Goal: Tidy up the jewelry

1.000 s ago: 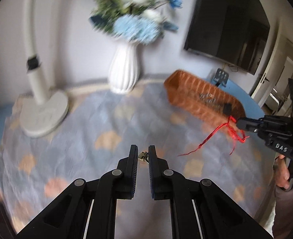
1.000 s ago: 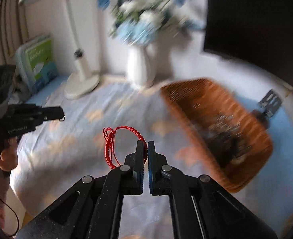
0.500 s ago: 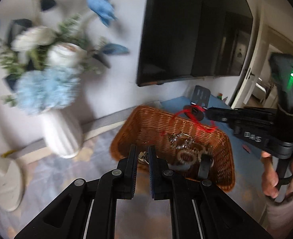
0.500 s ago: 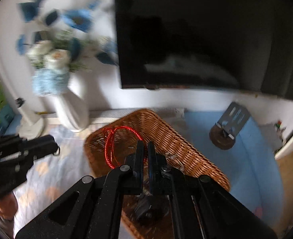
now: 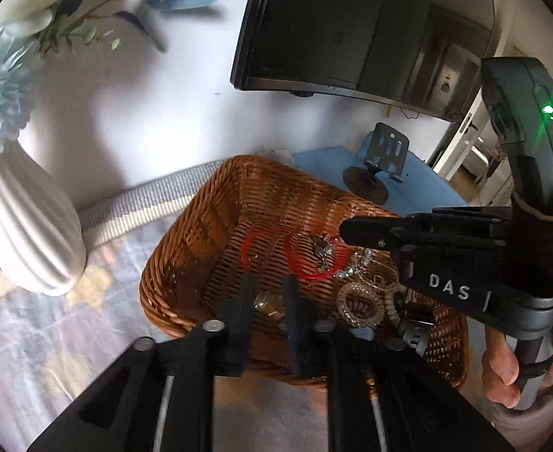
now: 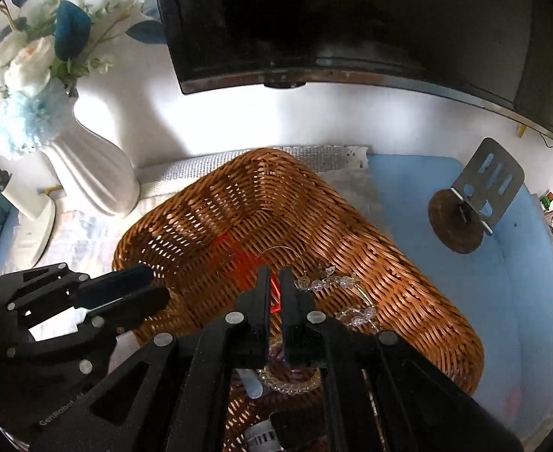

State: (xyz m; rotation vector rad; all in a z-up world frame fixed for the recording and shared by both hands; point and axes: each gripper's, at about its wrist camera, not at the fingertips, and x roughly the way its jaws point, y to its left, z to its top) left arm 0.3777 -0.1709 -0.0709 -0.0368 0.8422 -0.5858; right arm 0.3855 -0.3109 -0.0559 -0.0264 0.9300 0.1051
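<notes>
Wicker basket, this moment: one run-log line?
phase: release | left gripper: jaws just opening, gold trinket loose between them | right gripper: jaws just opening, red cord visible through gap | both over wicker basket

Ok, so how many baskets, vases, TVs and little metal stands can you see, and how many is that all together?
Wicker basket: 1
White vase: 1
Television: 1
Metal stand: 1
Total: 4
</notes>
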